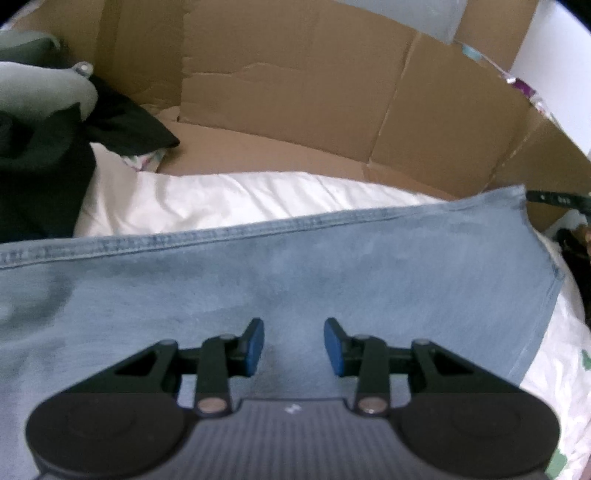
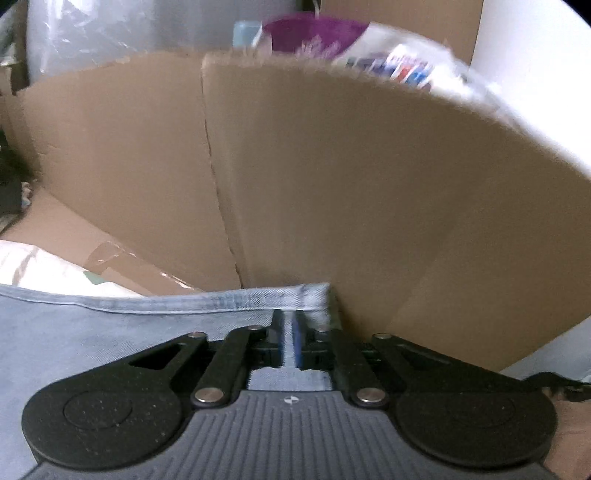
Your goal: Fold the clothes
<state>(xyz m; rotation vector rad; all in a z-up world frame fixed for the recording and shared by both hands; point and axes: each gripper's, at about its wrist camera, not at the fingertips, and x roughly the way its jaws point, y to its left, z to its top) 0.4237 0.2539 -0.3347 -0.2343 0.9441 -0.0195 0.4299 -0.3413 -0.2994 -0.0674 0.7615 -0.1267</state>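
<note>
A light blue denim garment (image 1: 295, 266) lies spread over a white sheet (image 1: 229, 199), its stitched hem running across the far side. My left gripper (image 1: 294, 343) hovers over the middle of the denim, open, with nothing between its blue pads (image 1: 255, 343). In the right wrist view the denim's far right corner (image 2: 314, 293) sits against a cardboard wall. My right gripper (image 2: 289, 332) is at that corner. Its jaws stand almost together, with a thin strip of denim pinched between them.
Brown cardboard walls (image 1: 295, 92) (image 2: 369, 203) enclose the far side and the right. A pile of dark and grey clothes (image 1: 44, 147) sits at the left. Plastic packaging and a purple item (image 2: 310, 33) stand behind the cardboard. A black strap (image 1: 554, 199) lies at the right edge.
</note>
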